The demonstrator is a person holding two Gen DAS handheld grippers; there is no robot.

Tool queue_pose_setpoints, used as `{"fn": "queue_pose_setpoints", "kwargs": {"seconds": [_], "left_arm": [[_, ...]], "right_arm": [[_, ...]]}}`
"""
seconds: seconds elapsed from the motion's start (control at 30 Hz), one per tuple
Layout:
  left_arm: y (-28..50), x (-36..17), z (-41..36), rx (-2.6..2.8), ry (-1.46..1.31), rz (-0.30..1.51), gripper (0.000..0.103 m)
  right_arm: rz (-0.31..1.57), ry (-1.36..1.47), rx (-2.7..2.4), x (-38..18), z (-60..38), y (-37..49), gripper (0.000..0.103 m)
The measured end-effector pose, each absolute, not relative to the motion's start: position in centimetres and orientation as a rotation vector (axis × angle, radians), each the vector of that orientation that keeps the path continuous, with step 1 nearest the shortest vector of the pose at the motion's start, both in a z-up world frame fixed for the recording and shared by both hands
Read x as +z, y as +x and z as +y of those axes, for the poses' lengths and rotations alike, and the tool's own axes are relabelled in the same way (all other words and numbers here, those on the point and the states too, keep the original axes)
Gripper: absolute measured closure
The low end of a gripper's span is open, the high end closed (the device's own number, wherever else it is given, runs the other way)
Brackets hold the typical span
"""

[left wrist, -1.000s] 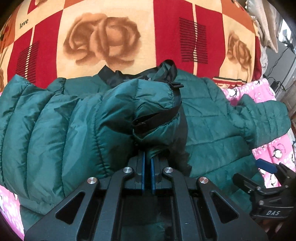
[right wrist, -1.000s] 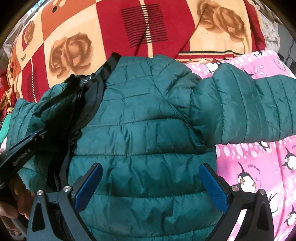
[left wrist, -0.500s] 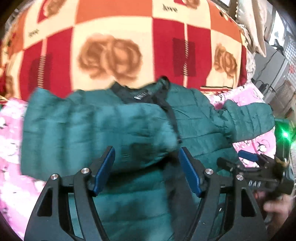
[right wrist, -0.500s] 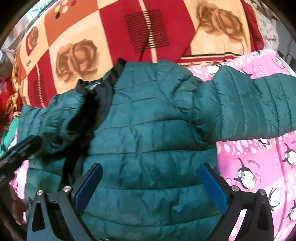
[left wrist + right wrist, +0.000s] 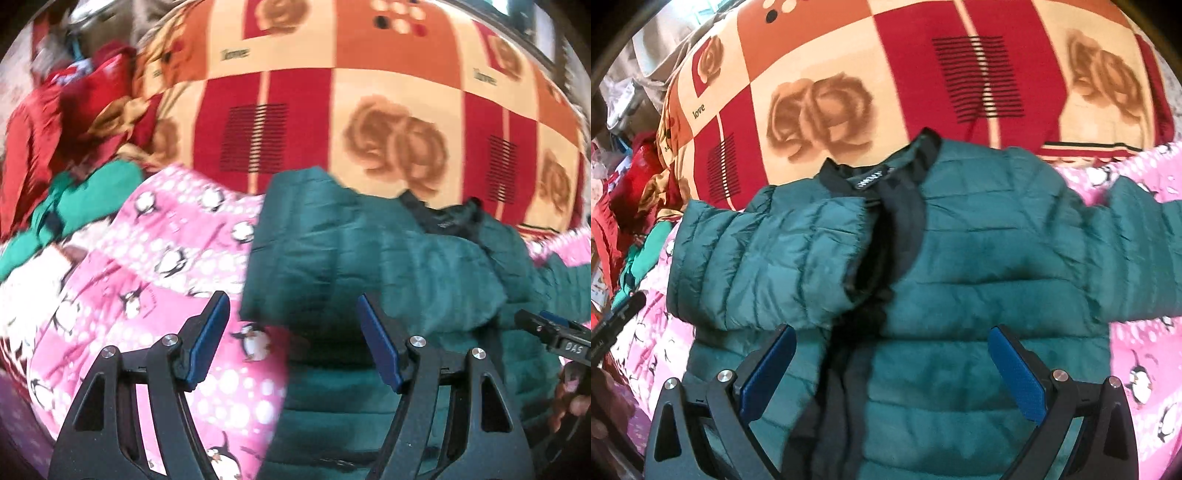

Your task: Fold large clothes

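Right gripper (image 5: 892,367): released, empty, poised over jacket (image 5: 979,280) midline. Left gripper (image 5: 291,336): released, empty, at jacket's left edge. Left sleeve (image 5: 764,258): folded across chest. Right sleeve (image 5: 1137,251): outstretched rightward over pink penguin sheet (image 5: 1145,362), nearer right gripper; likely next fold. Collar toward rose blanket (image 5: 820,107).

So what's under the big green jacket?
The green jacket lies on a pink penguin sheet, with its collar end over a red-and-orange rose blanket. One sleeve is folded across its front. Whatever lies directly beneath the jacket is covered.
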State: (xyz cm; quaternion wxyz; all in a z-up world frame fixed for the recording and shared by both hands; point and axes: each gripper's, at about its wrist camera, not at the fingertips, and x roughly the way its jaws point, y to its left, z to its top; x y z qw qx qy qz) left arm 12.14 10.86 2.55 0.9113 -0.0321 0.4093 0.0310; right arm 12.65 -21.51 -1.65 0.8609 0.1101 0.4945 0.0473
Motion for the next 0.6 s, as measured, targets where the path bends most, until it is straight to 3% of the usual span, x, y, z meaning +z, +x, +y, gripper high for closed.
{"fn": "queue_pose_setpoints", "kwargs": {"seconds": [0.23,0.43,0.5,0.57,0.6], "left_arm": [[13.2,1.1,12.7,0.085,-0.111,0.858,0.031],[14.4,-0.1,13.3,0.091,-0.149,0.878,0.031],[14.8,-0.5,13.5,0.092,-0.162,0.884,0.031],[15.3,-1.1,13.8,0.094,-0.178,0.888,0.031],[15.5,-1.3,13.8,0.096,-0.186,0.891,0.031]], "right_arm": [[1.004,0.138,0.123,-2.1,-18.4,16.2,0.000],[1.042,0.102,0.112,-4.0,-17.2,18.7,0.010],[1.060,0.111,0.119,-4.6,-17.0,19.2,0.020],[1.071,0.135,0.144,-5.2,-16.9,19.6,0.040],[1.070,0.132,0.153,-5.4,-16.7,19.8,0.045]]}}
